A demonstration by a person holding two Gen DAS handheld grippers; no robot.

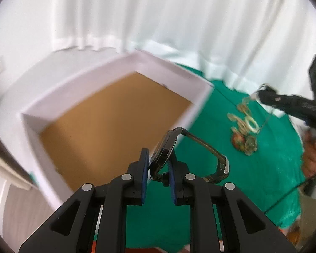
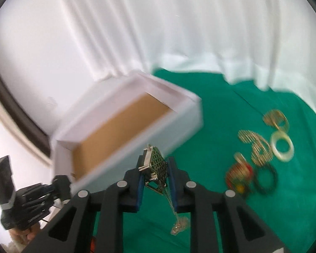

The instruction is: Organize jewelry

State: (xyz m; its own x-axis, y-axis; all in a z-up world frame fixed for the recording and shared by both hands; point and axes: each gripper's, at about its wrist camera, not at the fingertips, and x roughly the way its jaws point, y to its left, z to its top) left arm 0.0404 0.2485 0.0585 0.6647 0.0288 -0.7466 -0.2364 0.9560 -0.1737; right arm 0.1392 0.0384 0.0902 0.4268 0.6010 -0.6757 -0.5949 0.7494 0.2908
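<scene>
My left gripper (image 1: 158,164) is shut on a dark wristwatch (image 1: 165,149), its strap (image 1: 212,156) looping to the right, held beside the near right wall of a white box with a brown floor (image 1: 107,122). My right gripper (image 2: 155,168) is shut on a gold lattice pendant (image 2: 155,162) whose thin chain (image 2: 179,227) hangs down over the green cloth. The box (image 2: 179,118) is to its upper left. The right gripper also shows in the left wrist view (image 1: 261,93).
A pile of jewelry lies on the green cloth (image 1: 252,179): gold lattice earrings (image 2: 261,149), a white ring (image 2: 282,147), a dark bangle (image 2: 265,179) and a red and green piece (image 2: 240,177). White curtains hang behind. The left gripper shows at lower left (image 2: 31,194).
</scene>
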